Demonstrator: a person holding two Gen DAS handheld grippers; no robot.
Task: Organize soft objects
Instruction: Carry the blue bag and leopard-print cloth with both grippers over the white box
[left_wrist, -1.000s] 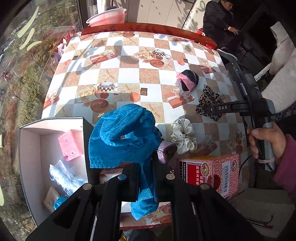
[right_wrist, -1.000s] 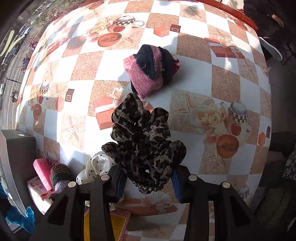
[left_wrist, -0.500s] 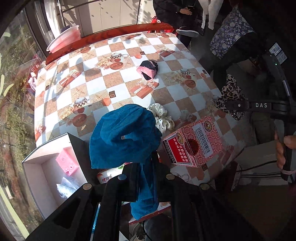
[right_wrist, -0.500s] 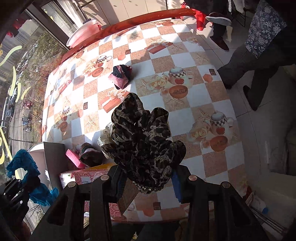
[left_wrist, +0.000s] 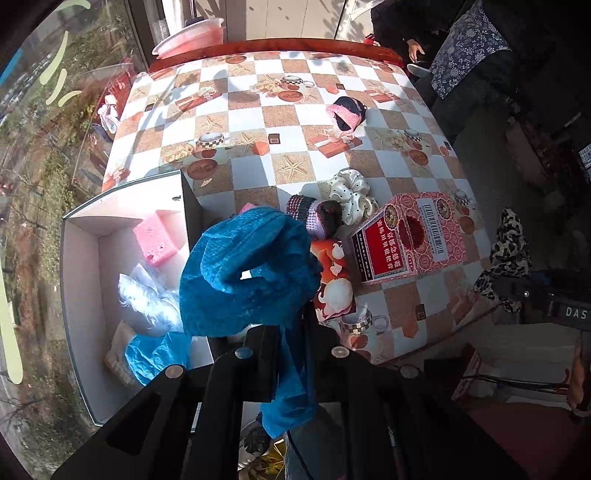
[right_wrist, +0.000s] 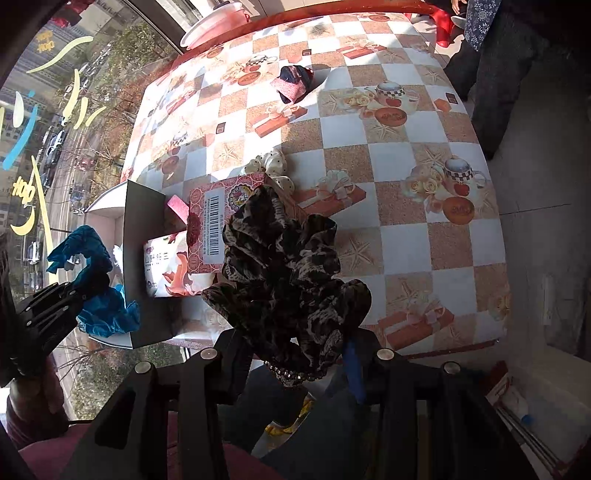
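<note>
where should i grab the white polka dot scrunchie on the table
Pinch one bunched fold on the outer rim of the white polka dot scrunchie, coming straight down on its far, open-table side. It lies flat, with the red box and a knit piece crowding its near side.

Bright blue cloth; leopard-print scrunchie in black and tan; cream scrunchie with black dots; tabletop checked white and sandy brown; red patterned carton; pink sponge.
</note>
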